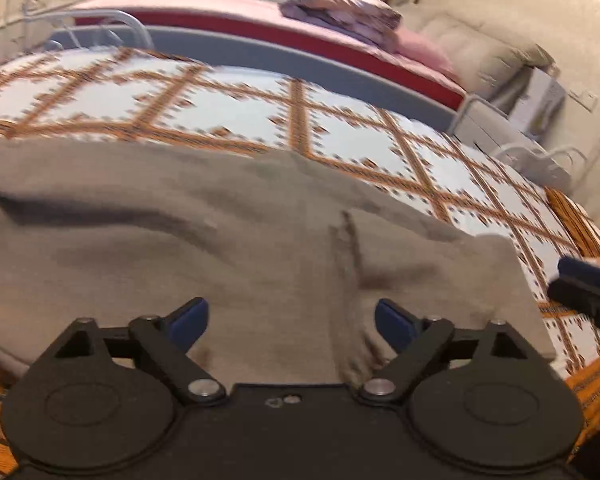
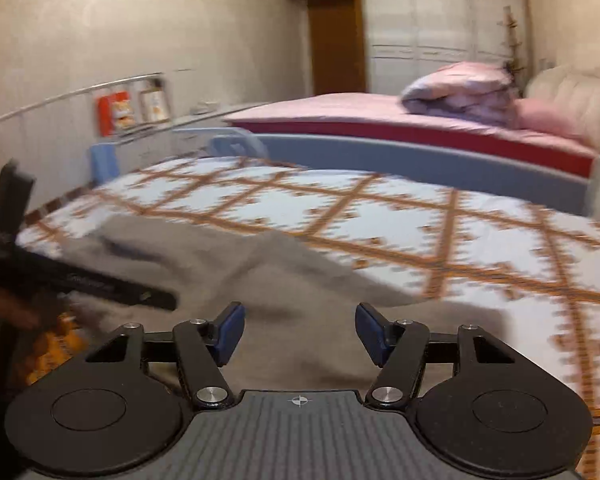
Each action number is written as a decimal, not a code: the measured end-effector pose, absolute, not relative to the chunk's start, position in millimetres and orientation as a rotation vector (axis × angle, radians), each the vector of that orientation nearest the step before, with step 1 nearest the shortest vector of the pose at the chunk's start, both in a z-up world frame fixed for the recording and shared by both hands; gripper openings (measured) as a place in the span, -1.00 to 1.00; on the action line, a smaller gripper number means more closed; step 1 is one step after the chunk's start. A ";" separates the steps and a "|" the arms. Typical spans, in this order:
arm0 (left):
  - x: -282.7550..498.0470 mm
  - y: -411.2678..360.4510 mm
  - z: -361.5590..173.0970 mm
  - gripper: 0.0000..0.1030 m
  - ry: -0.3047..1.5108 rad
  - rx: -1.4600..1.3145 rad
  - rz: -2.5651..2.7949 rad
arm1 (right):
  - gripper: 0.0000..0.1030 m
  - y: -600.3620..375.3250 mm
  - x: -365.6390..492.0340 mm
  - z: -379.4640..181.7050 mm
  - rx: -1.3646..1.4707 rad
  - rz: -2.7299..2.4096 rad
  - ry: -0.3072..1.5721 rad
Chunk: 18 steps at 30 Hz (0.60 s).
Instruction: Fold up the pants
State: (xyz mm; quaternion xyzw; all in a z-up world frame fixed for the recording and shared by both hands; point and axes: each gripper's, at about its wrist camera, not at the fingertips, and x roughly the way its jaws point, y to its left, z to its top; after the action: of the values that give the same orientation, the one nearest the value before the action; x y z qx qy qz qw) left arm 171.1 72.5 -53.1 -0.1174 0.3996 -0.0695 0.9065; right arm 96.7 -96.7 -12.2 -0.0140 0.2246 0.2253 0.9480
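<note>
Grey pants (image 1: pixel 228 232) lie spread on a bed (image 1: pixel 204 92) covered in a white quilt crossed with orange diamond lines, near its front edge. The cloth looks soft and matte, with long rumpled folds across its middle and a darker vertical seam or crease toward its right side in the left wrist view. One squared end of the fabric reaches the bed's right front corner there; the other runs out of the picture on the left.

The left gripper (image 1: pixel 291 322) hangs over the pants with its blue pads spread wide and nothing pinched between them. The right gripper (image 2: pixel 299 334) also stands apart-jawed above the grey cloth, empty. In the right wrist view the left gripper's black body shows at the left border, partly cut off, with part of a hand (image 2: pixel 4 312) beside it.

Both pictures are smeared by motion blur, so the fabric's edges, waistband and legs cannot be told apart. Behind lies a second bed (image 2: pixel 400 120) with a pink sheet and a bundled quilt (image 2: pixel 460 92); its far end is cut off by the frame.
</note>
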 end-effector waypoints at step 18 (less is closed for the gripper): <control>157.3 42.2 -47.1 -0.97 0.699 -0.270 -0.260 | 0.21 -159.9 108.9 -51.9 0.056 0.237 0.667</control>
State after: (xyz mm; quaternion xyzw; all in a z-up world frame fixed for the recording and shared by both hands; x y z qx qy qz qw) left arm 157.3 42.2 -47.1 -0.1315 0.3405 -0.1265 0.9224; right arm 108.9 -159.9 -51.9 0.0275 0.3263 0.1160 0.9377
